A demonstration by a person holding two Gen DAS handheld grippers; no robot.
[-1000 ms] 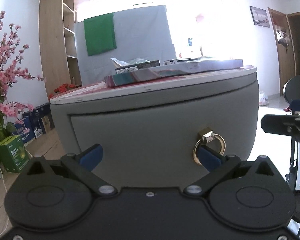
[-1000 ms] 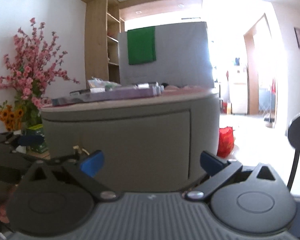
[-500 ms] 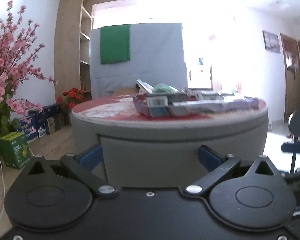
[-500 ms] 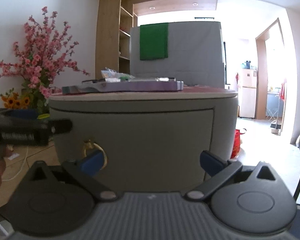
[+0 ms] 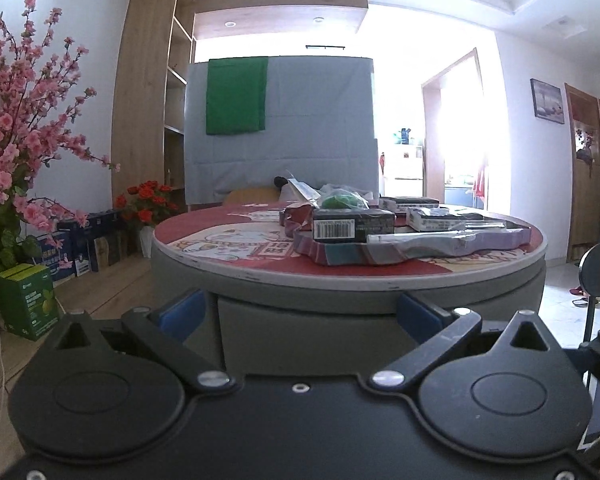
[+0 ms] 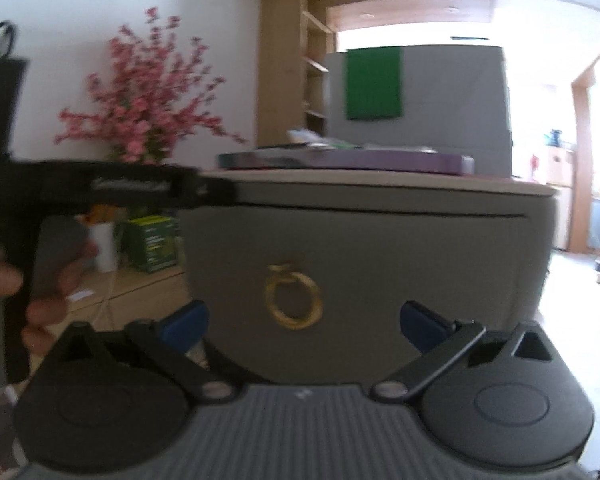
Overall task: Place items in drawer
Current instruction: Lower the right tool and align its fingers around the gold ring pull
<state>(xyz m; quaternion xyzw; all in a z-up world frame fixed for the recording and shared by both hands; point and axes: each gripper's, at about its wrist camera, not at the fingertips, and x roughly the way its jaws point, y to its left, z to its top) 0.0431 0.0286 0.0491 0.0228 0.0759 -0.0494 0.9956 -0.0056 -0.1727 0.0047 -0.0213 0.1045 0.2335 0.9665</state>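
Facing the round grey table, the left gripper [image 5: 300, 312] is seen raised since half a second ago, so that the tabletop [image 5: 228, 260] is now viewed from above its rim rather than level with it; its blue-tipped fingers [image 5: 180, 314] are spread wide with nothing between them. The right gripper [image 6: 304, 320] has been brought nearer the drawer front [image 6: 380, 264], and the gold ring handle [image 6: 293, 300], earlier at its left finger, now sits between the parted, empty fingers. The drawer is shut. The items are kept on a purple tray [image 5: 416, 246] on the tabletop: a dark box with a barcode [image 5: 352, 226], a white tube [image 5: 432, 236], further boxes and a green packet [image 5: 340, 202] behind. The right view is blurred, and whether the fingers touch the drawer front cannot be told. The left gripper's body [image 6: 108, 188] and the hand holding it [image 6: 40, 292] are cut off at the left edge. Pink blossom branches [image 5: 16, 132] stand at the left, with boxes on the wooden floor, a green cloth [image 5: 236, 96] on a grey screen at the far side, and a bright doorway at the right.
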